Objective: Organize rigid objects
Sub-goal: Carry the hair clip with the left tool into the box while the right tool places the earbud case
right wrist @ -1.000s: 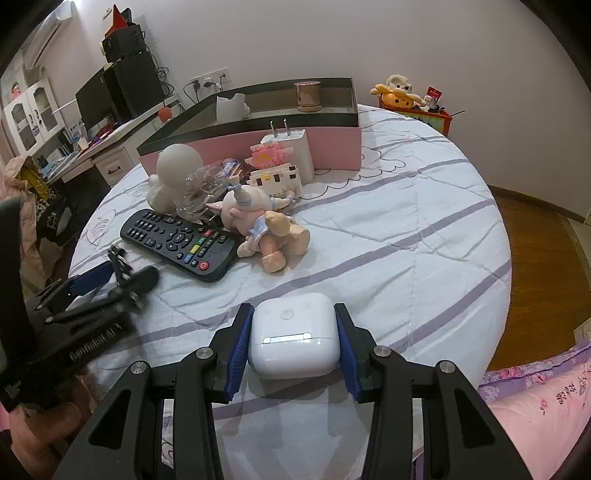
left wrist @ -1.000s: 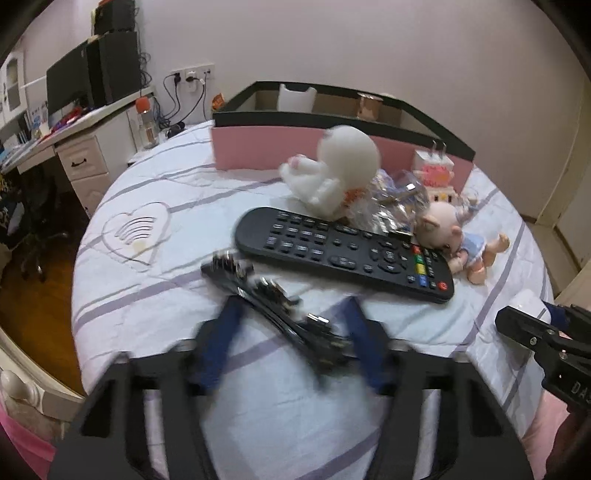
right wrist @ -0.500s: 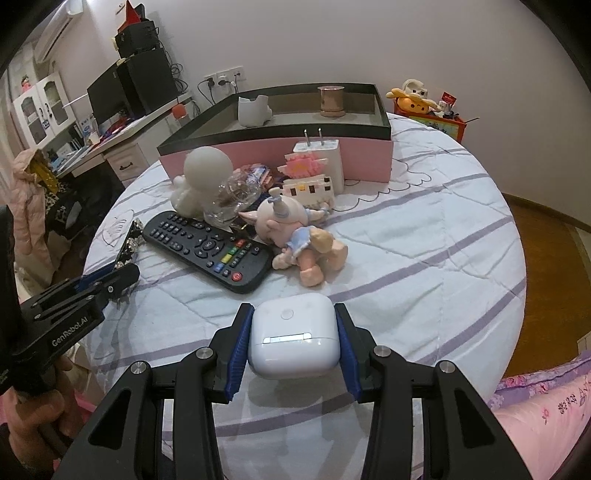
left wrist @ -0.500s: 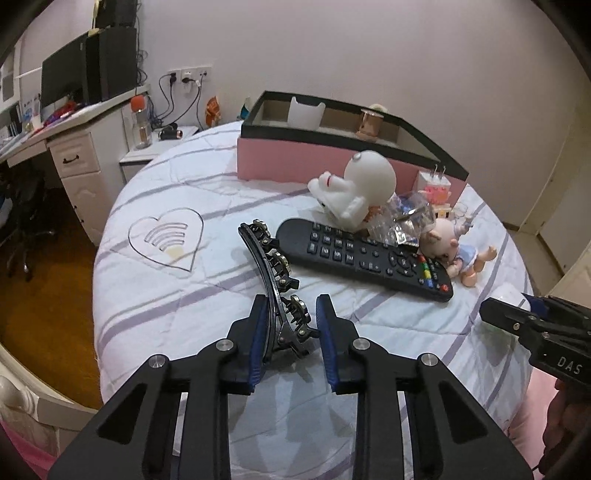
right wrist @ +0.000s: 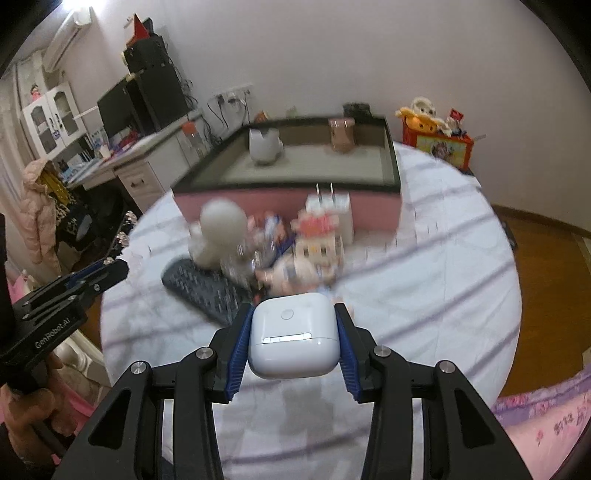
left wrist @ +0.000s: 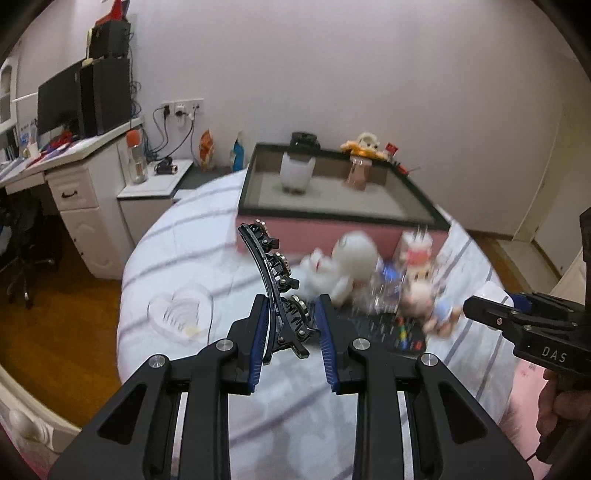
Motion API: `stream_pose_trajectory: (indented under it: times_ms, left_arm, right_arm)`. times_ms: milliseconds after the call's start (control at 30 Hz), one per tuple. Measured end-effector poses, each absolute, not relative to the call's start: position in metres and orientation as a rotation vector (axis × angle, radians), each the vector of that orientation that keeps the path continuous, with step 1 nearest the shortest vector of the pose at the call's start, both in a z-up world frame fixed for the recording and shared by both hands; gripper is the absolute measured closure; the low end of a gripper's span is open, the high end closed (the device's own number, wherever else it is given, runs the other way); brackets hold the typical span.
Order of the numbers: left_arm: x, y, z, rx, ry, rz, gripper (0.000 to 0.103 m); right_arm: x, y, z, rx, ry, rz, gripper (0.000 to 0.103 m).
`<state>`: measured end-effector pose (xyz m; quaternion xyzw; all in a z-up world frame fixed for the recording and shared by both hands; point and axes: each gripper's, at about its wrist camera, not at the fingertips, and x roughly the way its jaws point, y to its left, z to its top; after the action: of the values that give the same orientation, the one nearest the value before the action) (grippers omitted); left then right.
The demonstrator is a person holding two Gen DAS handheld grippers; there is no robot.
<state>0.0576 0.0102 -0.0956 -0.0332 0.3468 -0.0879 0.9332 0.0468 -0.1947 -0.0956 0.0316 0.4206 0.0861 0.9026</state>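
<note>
Above the bed [left wrist: 177, 266], the left gripper [left wrist: 290, 328] jaws clamp a black hair clip [left wrist: 275, 291], the right gripper [right wrist: 293, 334] jaws a white earbud case [right wrist: 293, 339].

Pretty clearly someone's bedroom at home: a round bed [left wrist: 177, 258] with a white, purple-striped sheet, a white desk [left wrist: 74, 173] with drawers carrying a monitor [left wrist: 55, 107] and speakers, wall sockets [left wrist: 183, 109] with tangled cables, a wood floor [left wrist: 55, 332], and an air conditioner [right wrist: 68, 31] up near the ceiling.
</note>
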Motion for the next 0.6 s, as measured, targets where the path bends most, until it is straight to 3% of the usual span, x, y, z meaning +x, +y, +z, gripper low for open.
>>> stream_pose_trajectory:
  times_ms: [300,600]
  left_arm:
    - [0.133,-0.006,-0.054,-0.047,0.666,-0.221,0.076]
    - [0.231,-0.035,-0.069,0.007,0.742,-0.255,0.076]
  right_arm:
    - [0.136,-0.207,-0.049,0.04,0.818,0.167,0.059]
    - [0.242,-0.217,-0.08,0.06,0.925,0.153,0.059]
